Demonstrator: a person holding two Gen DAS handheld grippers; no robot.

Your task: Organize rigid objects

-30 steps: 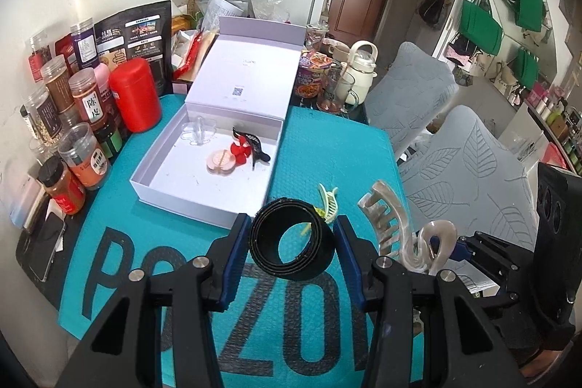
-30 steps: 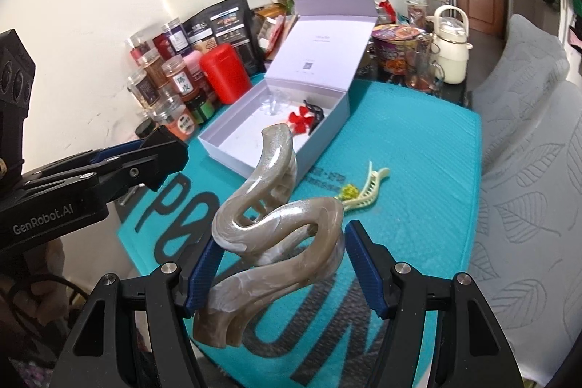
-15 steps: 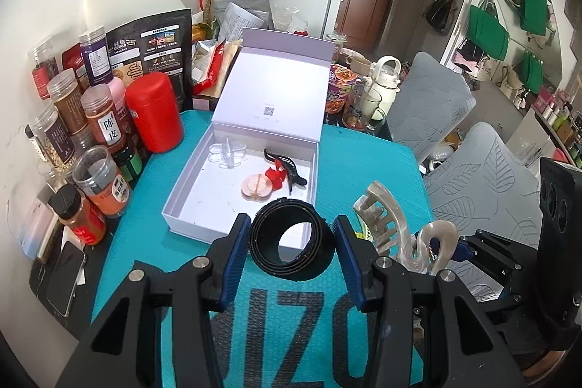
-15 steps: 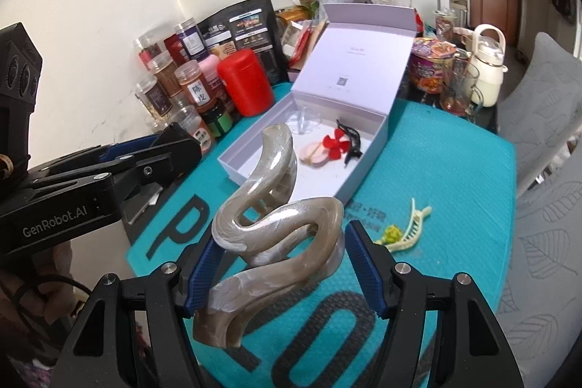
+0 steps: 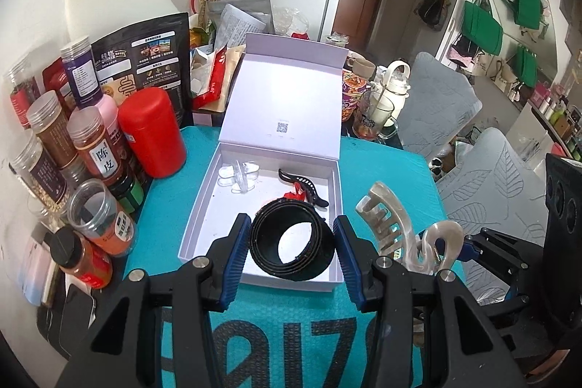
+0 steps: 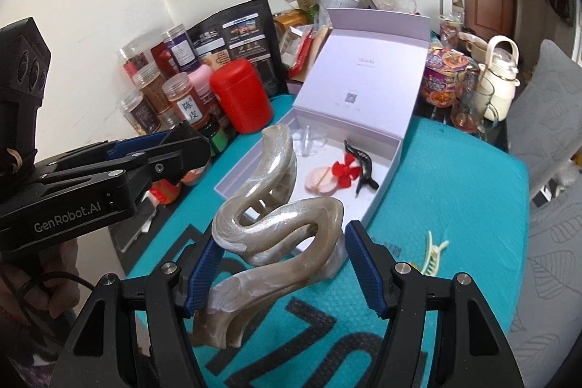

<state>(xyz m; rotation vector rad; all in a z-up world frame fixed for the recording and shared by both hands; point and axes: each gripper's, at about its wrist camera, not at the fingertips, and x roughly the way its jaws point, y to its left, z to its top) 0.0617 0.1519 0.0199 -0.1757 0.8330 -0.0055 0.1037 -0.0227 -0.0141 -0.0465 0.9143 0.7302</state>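
My left gripper (image 5: 293,251) is shut on a black coiled ring (image 5: 293,244) and holds it over the near end of an open white box (image 5: 198,210). The box holds a clear clip (image 5: 238,174), a black clip (image 5: 303,186) and a red flower clip (image 6: 341,172), plus a round pink piece (image 6: 320,180). My right gripper (image 6: 282,260) is shut on a large pearly beige claw clip (image 6: 269,217), held above the teal mat just right of the box; it also shows in the left wrist view (image 5: 407,235). A pale yellow-green claw clip (image 6: 433,251) lies on the mat.
Spice jars (image 5: 98,151) and a red canister (image 5: 152,131) crowd the mat's left edge. The box lid (image 5: 287,104) stands upright at the back. A noodle cup (image 6: 442,75), glass mug (image 5: 376,113) and white kettle (image 6: 502,82) sit behind right. Grey chairs (image 5: 491,184) flank the right.
Both grippers have moved forward toward the box with their loads. The black ring has gone from above the mat to above the box's near end.
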